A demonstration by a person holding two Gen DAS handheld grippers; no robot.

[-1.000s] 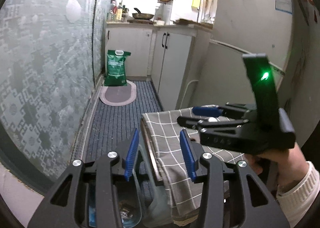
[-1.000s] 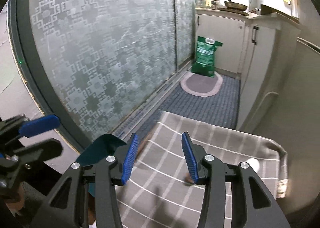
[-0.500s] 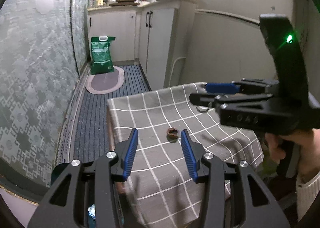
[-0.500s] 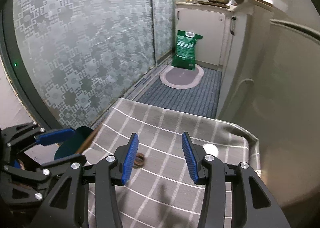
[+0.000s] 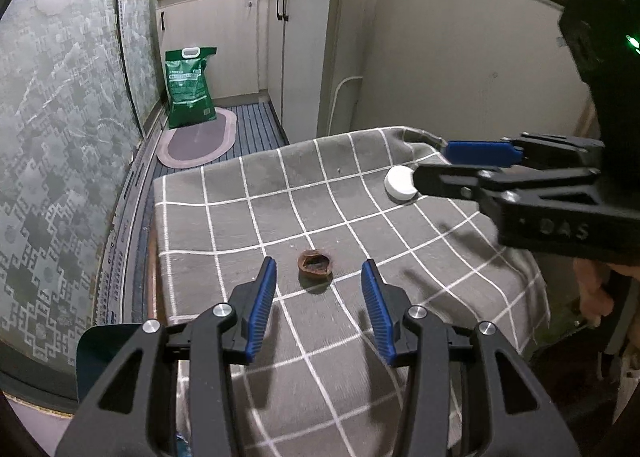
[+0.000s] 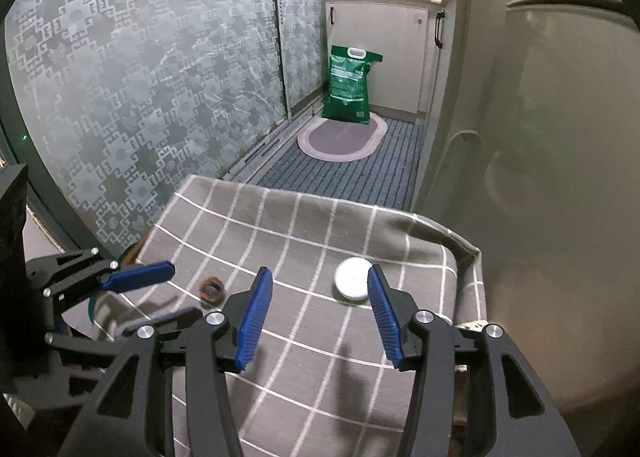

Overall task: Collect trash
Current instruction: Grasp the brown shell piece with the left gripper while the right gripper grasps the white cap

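Note:
A brown nutshell (image 5: 315, 263) lies on the grey checked tablecloth (image 5: 240, 197), just ahead of my open left gripper (image 5: 318, 297). It also shows in the right wrist view (image 6: 211, 290). A white round cap (image 5: 400, 184) lies near the table's far right corner, and it sits just ahead of my open right gripper (image 6: 320, 303) in the right wrist view (image 6: 353, 279). The right gripper (image 5: 452, 163) reaches in from the right in the left wrist view. The left gripper (image 6: 148, 293) shows at the left of the right wrist view. Both are empty.
A teal bin rim (image 5: 104, 349) shows below the table's left edge. A patterned glass sliding door (image 5: 60, 137) runs along the left. A green bag (image 5: 188, 87) and an oval mat (image 5: 198, 141) are on the floor by white cabinets (image 5: 304, 49). A pale appliance wall (image 6: 560, 177) stands close on the right.
Both grippers have risen and moved forward over the table. The nutshell and white cap have come into closer view. Both stay open.

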